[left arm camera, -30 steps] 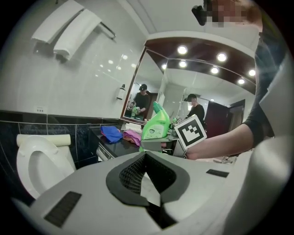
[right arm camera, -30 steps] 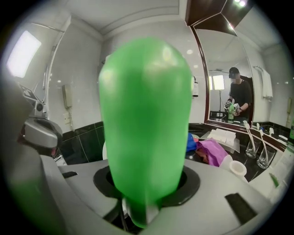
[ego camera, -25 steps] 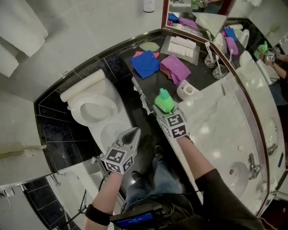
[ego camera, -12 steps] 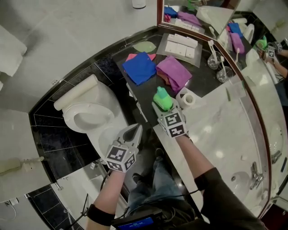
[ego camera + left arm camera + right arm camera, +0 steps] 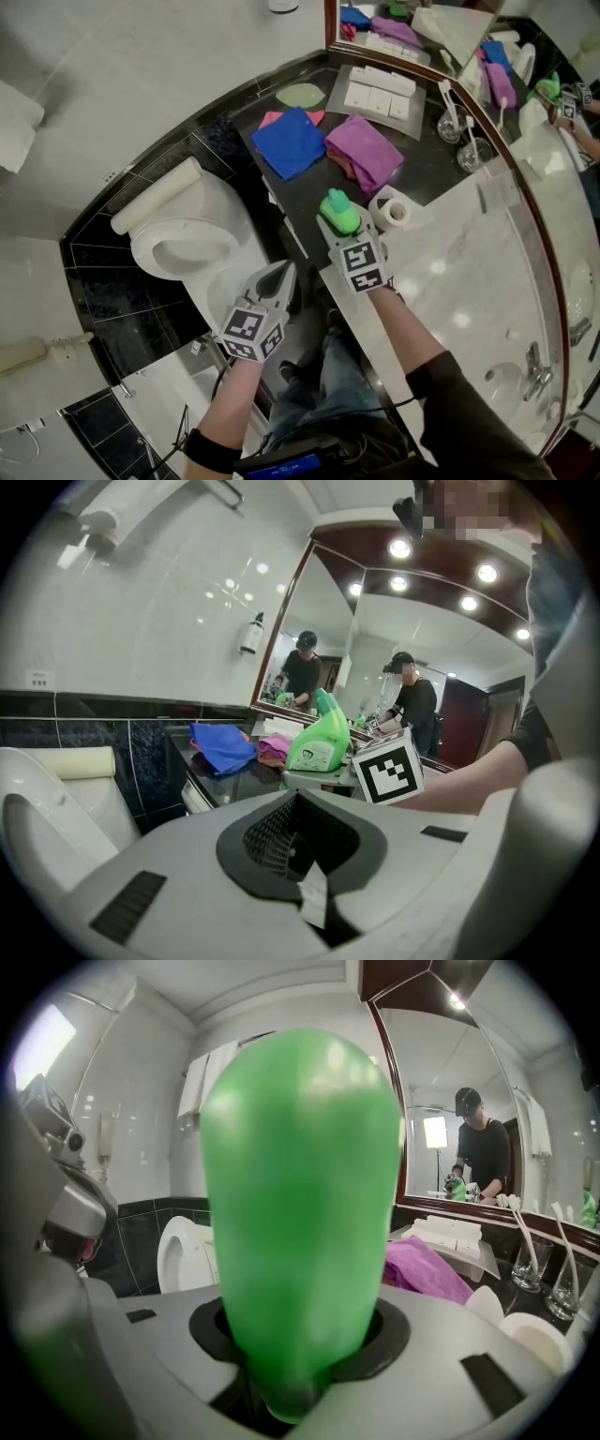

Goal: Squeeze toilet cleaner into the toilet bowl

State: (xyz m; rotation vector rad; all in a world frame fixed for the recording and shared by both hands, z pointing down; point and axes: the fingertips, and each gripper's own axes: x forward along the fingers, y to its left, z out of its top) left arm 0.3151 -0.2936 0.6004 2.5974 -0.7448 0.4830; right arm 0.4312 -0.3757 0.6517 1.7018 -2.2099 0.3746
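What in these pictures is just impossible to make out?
- Print on the green bottle: left gripper view, too small.
- Most of the toilet bowl: right gripper view, the bottle hides it.
- The white wall dispenser: head view, cut off by the top edge.

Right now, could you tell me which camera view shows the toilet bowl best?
The head view: the toilet bowl is seen from above, its opening in plain sight. The left gripper view catches only its rim at the left edge; the right gripper view shows a slice beside the green bottle.
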